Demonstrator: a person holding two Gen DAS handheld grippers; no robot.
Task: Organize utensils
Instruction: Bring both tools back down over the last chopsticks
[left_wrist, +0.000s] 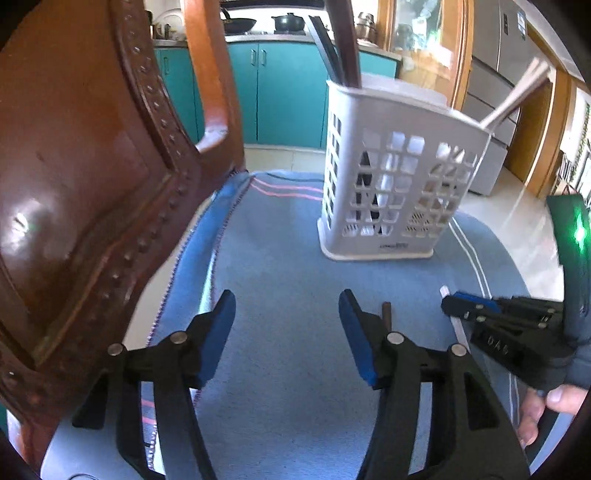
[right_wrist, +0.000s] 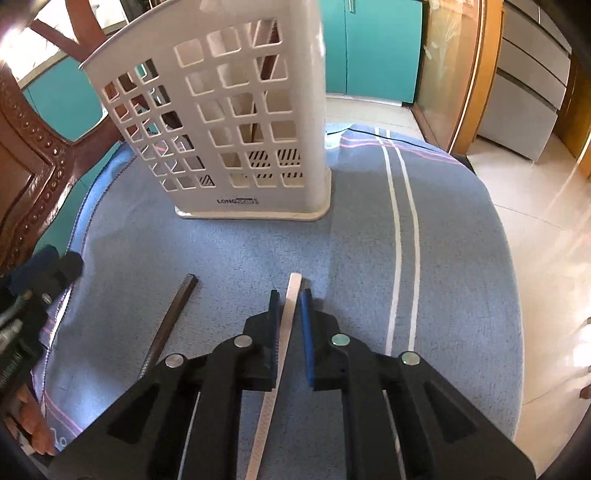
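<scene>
A white slotted utensil holder stands upright on a blue striped cloth. Dark chopsticks rise from its left side and pale ones lean out on the right. My right gripper is shut on a white chopstick that lies low over the cloth. A dark brown chopstick lies on the cloth to its left. My left gripper hangs open over the cloth with nothing between its fingers, and the dark chopstick's end shows just behind the right finger.
A brown leather chair back with studs rises close at the left edge of the cloth. Teal cabinets and a tiled floor lie beyond. A person's fingers hold the right gripper.
</scene>
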